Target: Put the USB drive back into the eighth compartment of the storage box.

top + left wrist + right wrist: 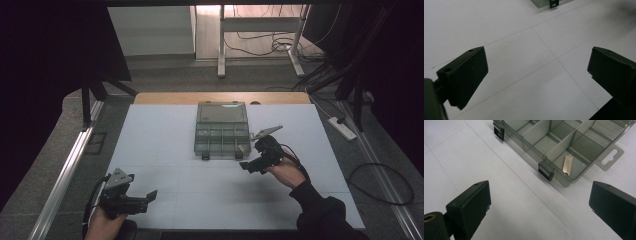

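- Two grippers are seen over the white table top (165, 145), each held in one hand.
- The right gripper (252, 165) is held released, its black jaws spread wide with nothing between them; in the right gripper view the same wide gap (539, 205) is seen above bare table.
- It is carried by the right hand (286, 172), which comes out of a dark sleeve (320, 212), and it is placed just beside the near right corner of the compartment box (221, 131), apart from it.
- The clear box lies open at the middle of the table, with its lid laid back on the far side and its two black latches (546, 173) facing the person.
- A small flat metal piece (567, 165) is seen lying in the corner compartment nearest the right gripper, beside the box's hanging tab (610, 157).
- The left gripper (145, 200) is likewise released, with its jaws wide apart and empty; the left gripper view shows the gap (536, 72) over thin seam lines in the table surface.
- It is held by the left hand (102, 222) at the near left corner of the table, well apart from the box.
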Motion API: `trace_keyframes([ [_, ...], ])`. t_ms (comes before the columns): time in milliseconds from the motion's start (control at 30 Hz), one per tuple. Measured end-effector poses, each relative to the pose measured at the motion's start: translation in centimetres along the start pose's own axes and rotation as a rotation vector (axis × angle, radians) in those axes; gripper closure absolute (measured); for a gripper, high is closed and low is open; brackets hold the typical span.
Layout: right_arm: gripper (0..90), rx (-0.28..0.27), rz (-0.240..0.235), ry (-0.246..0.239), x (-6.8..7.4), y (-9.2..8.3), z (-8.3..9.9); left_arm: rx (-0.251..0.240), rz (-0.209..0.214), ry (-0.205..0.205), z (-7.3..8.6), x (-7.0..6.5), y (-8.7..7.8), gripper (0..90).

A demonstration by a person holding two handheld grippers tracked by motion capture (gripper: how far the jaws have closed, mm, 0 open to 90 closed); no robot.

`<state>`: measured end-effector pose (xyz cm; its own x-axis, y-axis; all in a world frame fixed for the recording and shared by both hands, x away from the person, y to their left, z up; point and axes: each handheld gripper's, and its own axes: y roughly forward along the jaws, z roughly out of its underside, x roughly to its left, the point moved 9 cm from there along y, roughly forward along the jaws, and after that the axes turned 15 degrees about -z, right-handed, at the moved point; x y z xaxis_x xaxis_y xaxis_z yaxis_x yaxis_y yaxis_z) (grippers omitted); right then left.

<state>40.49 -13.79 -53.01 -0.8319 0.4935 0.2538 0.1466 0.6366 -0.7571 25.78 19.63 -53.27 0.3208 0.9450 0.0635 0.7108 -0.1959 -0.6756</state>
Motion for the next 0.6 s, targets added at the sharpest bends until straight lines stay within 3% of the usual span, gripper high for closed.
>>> trace_keyframes([
  [600, 2.8, -0.019, 0.01, -0.005, 0.6, -1.6, 1.4, -0.001, -0.001, -0.002, 0.0, 0.0, 0.0, 3.0],
])
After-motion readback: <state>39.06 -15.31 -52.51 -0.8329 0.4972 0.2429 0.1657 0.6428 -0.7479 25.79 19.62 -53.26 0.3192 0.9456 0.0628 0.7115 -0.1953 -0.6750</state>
